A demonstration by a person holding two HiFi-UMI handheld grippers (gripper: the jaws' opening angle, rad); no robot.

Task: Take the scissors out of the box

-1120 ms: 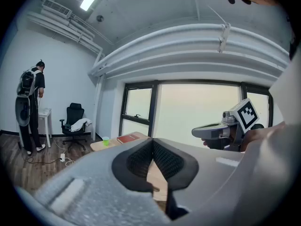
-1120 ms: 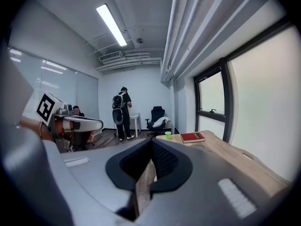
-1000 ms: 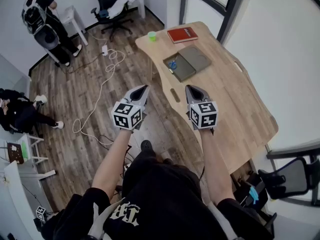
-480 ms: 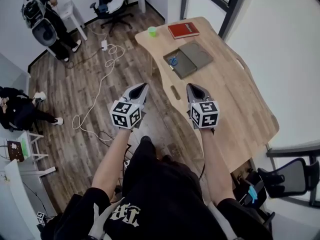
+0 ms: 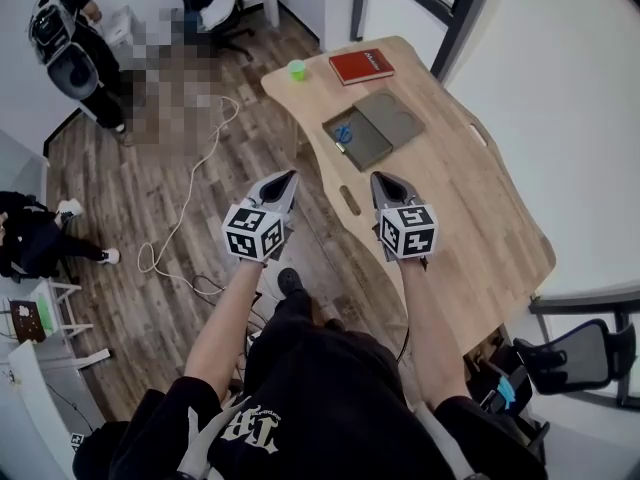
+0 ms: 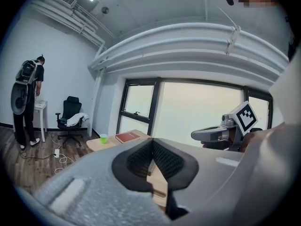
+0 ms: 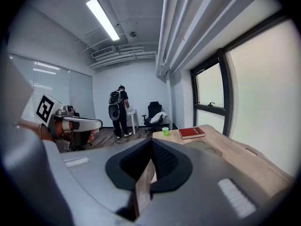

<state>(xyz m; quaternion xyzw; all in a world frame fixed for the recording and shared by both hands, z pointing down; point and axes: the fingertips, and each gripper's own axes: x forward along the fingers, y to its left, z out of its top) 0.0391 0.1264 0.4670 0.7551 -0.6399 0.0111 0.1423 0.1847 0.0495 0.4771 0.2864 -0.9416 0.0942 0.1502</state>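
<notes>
An open grey-green box [image 5: 362, 138] lies on the wooden table [image 5: 470, 198], with its lid [image 5: 393, 116] flat beside it. Scissors with blue handles [image 5: 344, 132] lie inside the box. My left gripper [image 5: 286, 179] hangs over the floor, left of the table's edge and well short of the box. Its jaws [image 6: 152, 142] are shut and empty. My right gripper [image 5: 384, 180] hovers over the table's near-left part, also short of the box. It is shut too, with nothing between the pads [image 7: 151, 144]. Each gripper shows in the other's view: the right gripper [image 6: 207, 134] and the left gripper [image 7: 89, 122].
A red book [image 5: 362, 65] and a green cup [image 5: 296, 69] sit at the table's far end. A white cable [image 5: 190, 198] snakes over the wood floor. One person [image 5: 65, 48] stands far left and another [image 5: 30, 233] crouches at the left. An office chair [image 5: 580, 353] stands at lower right.
Both grippers have moved a little forward and down, side by side and still shut. The standing person has shifted slightly at the far left.
</notes>
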